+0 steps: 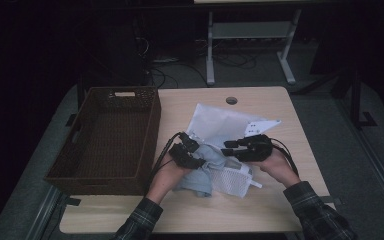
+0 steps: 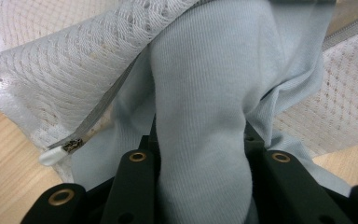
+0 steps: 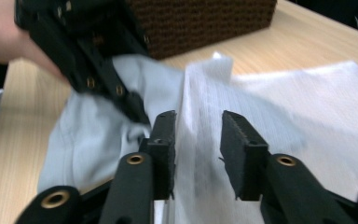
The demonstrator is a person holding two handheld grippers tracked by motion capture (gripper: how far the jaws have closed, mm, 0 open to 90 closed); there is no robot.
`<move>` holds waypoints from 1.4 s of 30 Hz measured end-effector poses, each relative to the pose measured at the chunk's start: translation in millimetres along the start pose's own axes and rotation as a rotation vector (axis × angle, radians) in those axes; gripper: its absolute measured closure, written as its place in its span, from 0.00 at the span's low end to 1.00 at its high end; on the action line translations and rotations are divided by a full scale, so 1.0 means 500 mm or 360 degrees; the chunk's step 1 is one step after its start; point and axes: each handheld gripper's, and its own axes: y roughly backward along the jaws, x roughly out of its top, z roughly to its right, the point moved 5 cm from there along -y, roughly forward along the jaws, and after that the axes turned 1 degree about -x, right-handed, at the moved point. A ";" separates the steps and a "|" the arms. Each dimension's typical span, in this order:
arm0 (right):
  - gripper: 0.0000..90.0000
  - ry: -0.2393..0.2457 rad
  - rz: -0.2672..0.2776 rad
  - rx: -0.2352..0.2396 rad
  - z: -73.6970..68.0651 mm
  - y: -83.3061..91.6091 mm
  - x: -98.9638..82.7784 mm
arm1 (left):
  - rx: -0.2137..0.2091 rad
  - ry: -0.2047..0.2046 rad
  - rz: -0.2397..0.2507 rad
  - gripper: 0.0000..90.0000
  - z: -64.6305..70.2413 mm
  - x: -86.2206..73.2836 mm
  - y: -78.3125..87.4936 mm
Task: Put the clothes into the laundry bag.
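The left claw (image 2: 200,154) was clamped on a thick fold of the pale blue knitted cotton garment (image 2: 200,93), which bulged up between its two black jaws and ran ahead of them into the mouth of the white mesh laundry bag (image 2: 51,70). The bag's zipper edge lay just to the left of the jaws, its white pull tab (image 2: 52,157) resting near the wooden table (image 2: 4,177).

The right claw (image 3: 196,154) stood released — a ridge of the white mesh rose between its toothed pads, but neither pad pressed on it. Beyond its left jaw lay the blue garment, and past that the dark brown woven basket (image 3: 200,18).

Both pieces looked light, limp and easily bunched — nothing fragile, though the mesh would probably slide and stretch if pinched thinly. My judgement: the bag was best taken by its stiffer zipper hem beside the opening, while the garment wanted a deep bite on a gathered fold, as the left claw had.
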 end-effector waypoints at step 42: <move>0.94 0.0041 -0.0121 0.0066 -0.068 0.022 -0.062 | -0.0020 0.0110 0.0009 0.73 0.009 0.048 -0.050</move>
